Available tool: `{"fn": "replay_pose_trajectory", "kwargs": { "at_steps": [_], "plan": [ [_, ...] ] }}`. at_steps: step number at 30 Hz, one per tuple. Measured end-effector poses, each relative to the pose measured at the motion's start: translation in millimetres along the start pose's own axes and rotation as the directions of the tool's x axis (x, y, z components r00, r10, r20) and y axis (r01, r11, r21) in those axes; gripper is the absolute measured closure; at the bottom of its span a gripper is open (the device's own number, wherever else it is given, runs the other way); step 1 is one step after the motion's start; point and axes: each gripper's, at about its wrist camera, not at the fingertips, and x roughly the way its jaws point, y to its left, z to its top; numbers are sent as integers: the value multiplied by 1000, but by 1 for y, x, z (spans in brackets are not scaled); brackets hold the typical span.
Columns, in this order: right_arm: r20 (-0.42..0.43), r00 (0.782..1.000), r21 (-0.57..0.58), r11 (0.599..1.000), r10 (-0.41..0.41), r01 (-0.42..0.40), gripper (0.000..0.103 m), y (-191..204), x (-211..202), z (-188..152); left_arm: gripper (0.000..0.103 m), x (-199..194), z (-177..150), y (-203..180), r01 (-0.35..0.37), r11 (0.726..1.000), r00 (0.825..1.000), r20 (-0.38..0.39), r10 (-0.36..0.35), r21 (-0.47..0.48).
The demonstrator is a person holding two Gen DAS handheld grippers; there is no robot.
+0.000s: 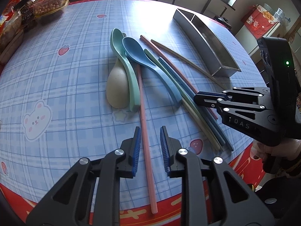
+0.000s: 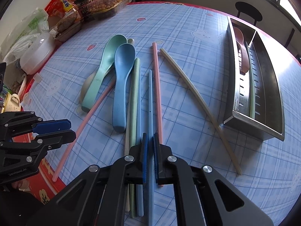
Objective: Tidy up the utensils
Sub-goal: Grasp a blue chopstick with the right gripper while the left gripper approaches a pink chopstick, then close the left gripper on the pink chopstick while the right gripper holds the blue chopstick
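left gripper (image 1: 150,146) at bottom centre of its view, blue pads straddling the pink chopstick (image 1: 144,131) with a gap on each side, not pinching it. right gripper (image 2: 150,158) at bottom centre of its view is closed on the blue chopstick (image 2: 150,103), which runs up between the pads. metal tray (image 2: 274,131) at right edge holds a pink spoon (image 2: 241,50); other spoons and chopsticks lie mid-frame on the checked tablecloth (image 2: 197,141).

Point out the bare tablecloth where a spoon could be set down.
Free: the tablecloth between the snack packets and the green spoon, and between the beige chopstick and the metal tray. Crowded: around the blue spoon.
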Motion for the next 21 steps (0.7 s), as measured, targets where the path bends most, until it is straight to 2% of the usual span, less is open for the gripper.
{"fn": "replay_pose_trajectory", "kwargs": {
  "at_steps": [3,8,19,21],
  "plan": [
    [-1,1000,9,1000,3,-3,97,-2,-2,-3,80,4,1,1,-32,999,999,-13,32,9],
    [6,1000,5,1000,-9,9,97,0,-2,-5,81,13,-1,0,-35,999,998,-42,36,17],
    [22,1000,-9,1000,-21,21,97,2,-3,-6,82,17,-2,-9,-82,992,996,-30,86,95],
    [25,1000,-7,1000,-18,19,97,1,-3,-7,85,17,-2,-11,-94,990,995,-28,97,106]
  ]
}}
